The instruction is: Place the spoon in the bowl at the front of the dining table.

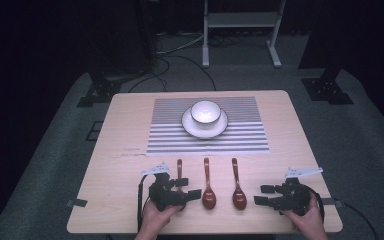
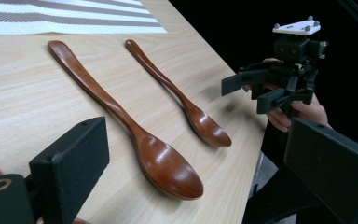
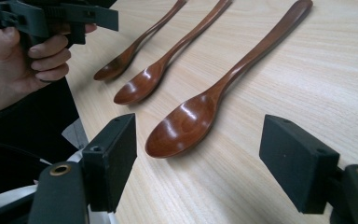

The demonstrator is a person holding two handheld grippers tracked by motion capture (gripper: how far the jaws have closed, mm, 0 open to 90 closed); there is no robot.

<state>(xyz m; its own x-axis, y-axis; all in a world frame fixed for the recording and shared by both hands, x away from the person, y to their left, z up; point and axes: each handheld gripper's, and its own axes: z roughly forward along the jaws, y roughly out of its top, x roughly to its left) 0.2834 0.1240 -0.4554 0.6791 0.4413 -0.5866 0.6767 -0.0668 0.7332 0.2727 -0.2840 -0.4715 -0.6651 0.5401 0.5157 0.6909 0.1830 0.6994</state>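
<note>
While I hold my left tongs (image 1: pixel 190 187) spread over the bowl end of the left spoon (image 1: pixel 179 171) and my right tongs (image 1: pixel 261 195) spread and empty just right of the right spoon (image 1: pixel 238 190), nothing is gripped yet, so I judge the work barely begun. All three wooden spoons lie flat in a row near my edge of the worktop (image 1: pixel 300 145), the middle spoon (image 1: pixel 208 191) between the other two. Farther off, the white bowl (image 1: pixel 205 112) sits on its saucer (image 1: pixel 219 129) on the striped mat (image 1: pixel 245 135), seemingly empty, with every spoon left to move.
</note>
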